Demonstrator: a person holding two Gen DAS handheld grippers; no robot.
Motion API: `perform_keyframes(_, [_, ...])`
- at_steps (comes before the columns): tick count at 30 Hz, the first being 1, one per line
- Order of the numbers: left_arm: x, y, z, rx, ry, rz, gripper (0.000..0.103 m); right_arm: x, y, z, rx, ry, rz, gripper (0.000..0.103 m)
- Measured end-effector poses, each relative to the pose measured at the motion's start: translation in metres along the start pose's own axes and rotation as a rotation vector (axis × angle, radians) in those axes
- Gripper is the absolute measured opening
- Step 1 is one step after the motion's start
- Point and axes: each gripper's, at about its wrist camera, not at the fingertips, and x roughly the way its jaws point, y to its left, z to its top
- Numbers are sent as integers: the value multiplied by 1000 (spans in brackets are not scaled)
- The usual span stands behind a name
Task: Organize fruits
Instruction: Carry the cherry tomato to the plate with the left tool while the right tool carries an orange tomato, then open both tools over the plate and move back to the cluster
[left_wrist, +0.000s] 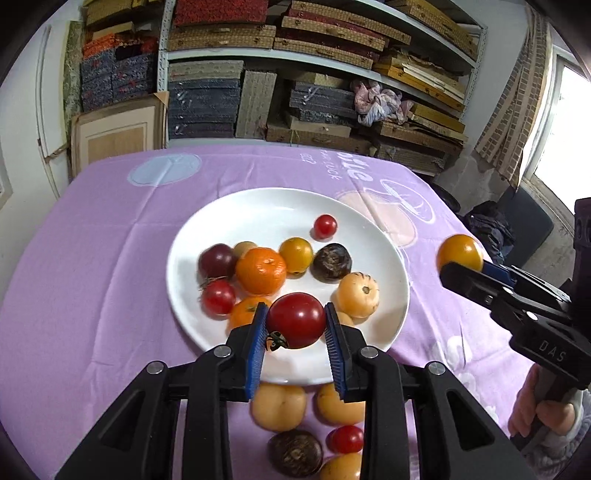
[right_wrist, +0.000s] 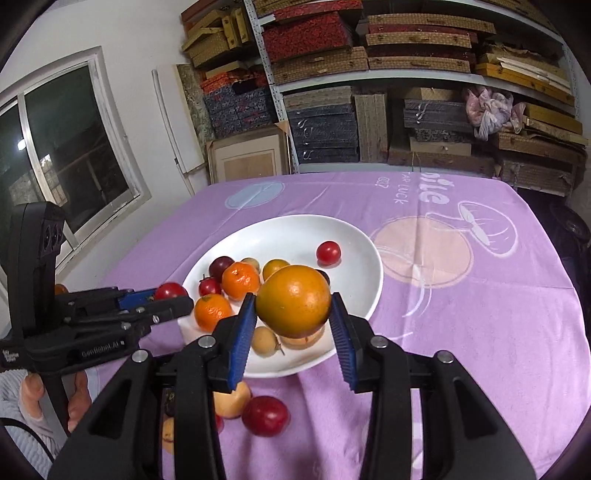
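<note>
While both grippers hover over the plate, left gripper jaws clamp a tomato, right gripper jaws an orange; next, we judge, lower and release both.

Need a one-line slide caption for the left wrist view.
Left gripper holds a red tomato over the white plate of fruit; right gripper carries a yellow-orange fruit.

Both cameras sit just behind their own jaws, looking forward and down across the table toward the shelves. The left view hangs close over the plate's near rim; the right view looks from the plate's right. Both share the plate, cloth and each other's gripper.
</note>
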Motion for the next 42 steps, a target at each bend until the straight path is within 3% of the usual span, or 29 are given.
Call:
perform_keyframes(7, [50, -25, -14, 69, 75, 12, 31, 60, -17, 12, 39, 44, -24, 39])
perform_keyframes(12, [59, -18, -15, 60, 59, 28, 43, 81, -25, 9, 46, 60, -24, 42])
perform_keyframes(13, [58, -17, -14, 57, 53, 24, 49, 79, -27, 8, 53, 48, -17, 52])
perform_keyframes(14, [56, -16, -13, 48, 47, 14, 59, 75, -29, 8, 58, 35, -11, 55])
perform_keyframes(16, [50, -14, -13, 27, 28, -8, 67, 63, -31, 10, 66, 6, -2, 56])
perform_keyframes(19, [30, -8, -17, 19, -2, -3, 72, 33, -28, 15, 55, -49, 12, 59])
perform_keyframes(21, [14, -3, -24, 17, -20, 19, 75, 9, -22, 13, 33, -71, 18, 70])
perform_keyframes(22, [5, 1, -29, 15, -25, 35, 77, -3, -19, 8, 21, -78, 22, 78])
perform_keyframes(26, [-26, 15, -59, 8, -50, 114, 92, -40, -2, -33, -63, -57, -9, 96])
perform_keyframes(33, [-37, 27, -99, -7, -27, 181, 95, -62, 26, -129, -212, -22, -58, 99])
perform_keyframes(38, [-29, 23, -102, -9, -11, 123, 95, -59, 44, -137, -300, -14, -52, 99])
perform_keyframes(42, [-15, 12, -103, 32, 12, 162, 96, -56, 38, -135, -268, 7, -38, 99])
